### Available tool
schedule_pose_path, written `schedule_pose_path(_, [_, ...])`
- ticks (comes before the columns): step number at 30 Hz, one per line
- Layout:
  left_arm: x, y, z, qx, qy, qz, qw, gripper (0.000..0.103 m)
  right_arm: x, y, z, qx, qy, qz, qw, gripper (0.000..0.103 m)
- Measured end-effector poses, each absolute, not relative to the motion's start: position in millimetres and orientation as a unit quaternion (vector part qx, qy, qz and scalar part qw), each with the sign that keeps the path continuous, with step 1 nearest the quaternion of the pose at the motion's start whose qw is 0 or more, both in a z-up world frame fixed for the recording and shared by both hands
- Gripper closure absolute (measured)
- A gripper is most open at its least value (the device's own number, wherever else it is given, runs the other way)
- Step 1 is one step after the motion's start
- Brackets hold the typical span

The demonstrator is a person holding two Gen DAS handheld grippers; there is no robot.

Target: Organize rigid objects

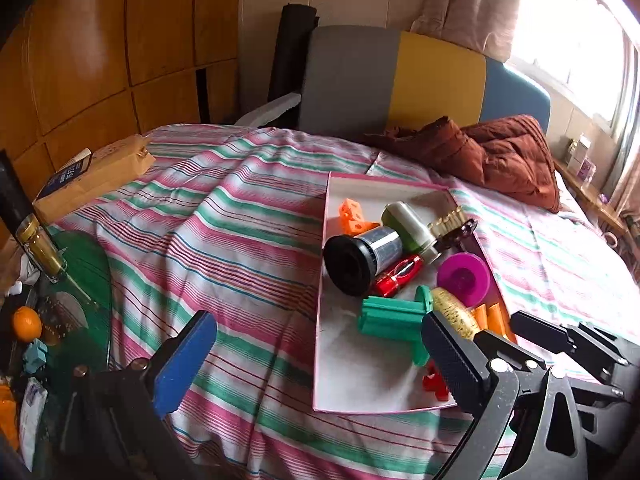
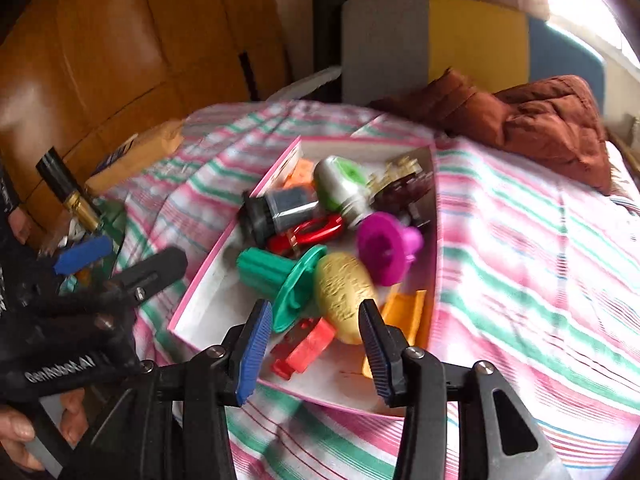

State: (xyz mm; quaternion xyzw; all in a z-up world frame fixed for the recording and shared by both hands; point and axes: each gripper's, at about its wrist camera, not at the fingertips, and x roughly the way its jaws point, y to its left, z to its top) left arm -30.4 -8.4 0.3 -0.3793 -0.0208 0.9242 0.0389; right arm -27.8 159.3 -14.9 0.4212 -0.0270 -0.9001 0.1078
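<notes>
Blown-out daylight from the window, fisheye-bent edges, right wrist view motion-blurred.

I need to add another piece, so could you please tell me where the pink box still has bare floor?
The pink box is bare along its left wall, near the teal spool, and at its far corner behind the orange cube. Its right half is crowded.

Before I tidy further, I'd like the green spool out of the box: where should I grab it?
Grip the green spool across its ribbed barrel, coming from above. It lies on its side in the box; the wide flange leans on the yellow piece, so the barrel is the freer part.
</notes>
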Motion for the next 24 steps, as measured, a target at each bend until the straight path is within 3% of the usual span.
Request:
schedule_pose_path(10, [-10, -3, 9, -0.376, -0.024, 0.926, 0.038, 0.000, -8, 181, -4, 0.388, -0.022, -0.921, -0.026, 0.057])
schedule_pose_path(24, [8, 0, 9, -0.360, -0.012, 0.932, 0.033, 0.005, -7, 176, 1, 0.381, -0.021, -0.924, -0.026, 0.057])
